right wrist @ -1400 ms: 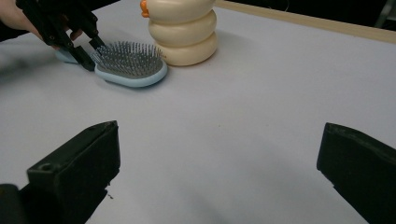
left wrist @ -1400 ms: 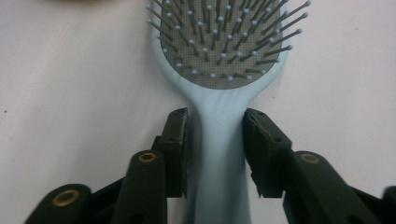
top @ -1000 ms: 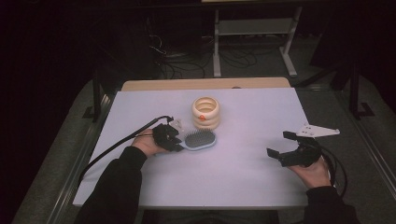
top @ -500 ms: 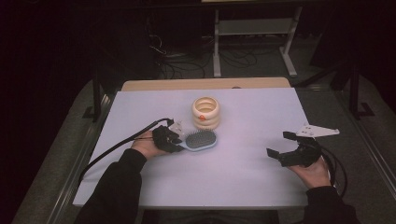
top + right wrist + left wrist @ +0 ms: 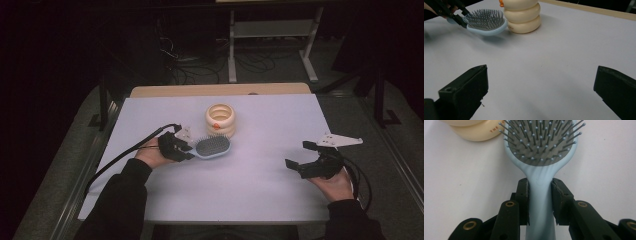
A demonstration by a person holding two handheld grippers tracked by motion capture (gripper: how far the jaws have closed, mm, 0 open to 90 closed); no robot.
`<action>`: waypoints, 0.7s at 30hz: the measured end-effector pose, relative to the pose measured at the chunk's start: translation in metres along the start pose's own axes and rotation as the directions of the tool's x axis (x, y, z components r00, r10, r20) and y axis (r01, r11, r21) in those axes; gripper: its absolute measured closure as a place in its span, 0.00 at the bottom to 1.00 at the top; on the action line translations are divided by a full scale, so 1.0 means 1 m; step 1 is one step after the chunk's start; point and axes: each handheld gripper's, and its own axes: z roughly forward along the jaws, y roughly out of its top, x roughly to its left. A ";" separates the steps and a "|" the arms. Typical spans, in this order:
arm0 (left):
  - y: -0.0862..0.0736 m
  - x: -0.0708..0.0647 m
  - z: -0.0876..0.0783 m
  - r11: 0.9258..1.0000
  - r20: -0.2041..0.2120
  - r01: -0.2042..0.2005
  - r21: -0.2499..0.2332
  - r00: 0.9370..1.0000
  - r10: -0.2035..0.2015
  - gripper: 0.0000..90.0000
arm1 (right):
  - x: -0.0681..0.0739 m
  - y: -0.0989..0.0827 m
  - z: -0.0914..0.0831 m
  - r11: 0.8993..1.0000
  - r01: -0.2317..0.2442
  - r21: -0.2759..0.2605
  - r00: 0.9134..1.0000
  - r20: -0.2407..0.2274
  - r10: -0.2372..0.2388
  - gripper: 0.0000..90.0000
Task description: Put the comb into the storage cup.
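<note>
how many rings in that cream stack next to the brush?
3. The cream stack has three rings piled upright: bottom one on the table, middle one on it, top one partly cut off in the right gripper view. It stands just beyond the hairbrush head.

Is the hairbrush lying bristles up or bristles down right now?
Bristles up. The hairbrush shows its grey pad and pins facing the camera, its handle clamped in the left tool.

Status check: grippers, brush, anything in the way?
Left gripper shut on hairbrush handle, brush lifted off the table. Right gripper open, empty. Cream ringed container right behind the brush head.
</note>
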 end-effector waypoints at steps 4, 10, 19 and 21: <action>0.000 0.000 -0.008 1.000 -0.006 -0.001 -0.009 1.000 0.001 0.78 | 0.000 0.000 0.000 1.000 -0.001 0.001 1.000 -0.001 0.001 0.00; 0.000 0.000 -0.019 1.000 -0.022 -0.005 -0.018 1.000 0.005 0.78 | 0.000 0.000 0.000 1.000 -0.002 0.004 1.000 -0.002 0.002 0.00; -0.001 0.001 -0.036 0.999 -0.041 -0.004 -0.033 0.999 0.003 0.78 | -0.001 0.001 0.000 1.000 -0.008 -0.001 1.000 -0.007 0.008 0.00; 0.000 0.002 -0.040 0.999 -0.048 -0.002 -0.044 0.999 0.000 0.78 | -0.001 0.002 0.001 1.000 -0.007 -0.002 1.000 -0.013 0.007 0.00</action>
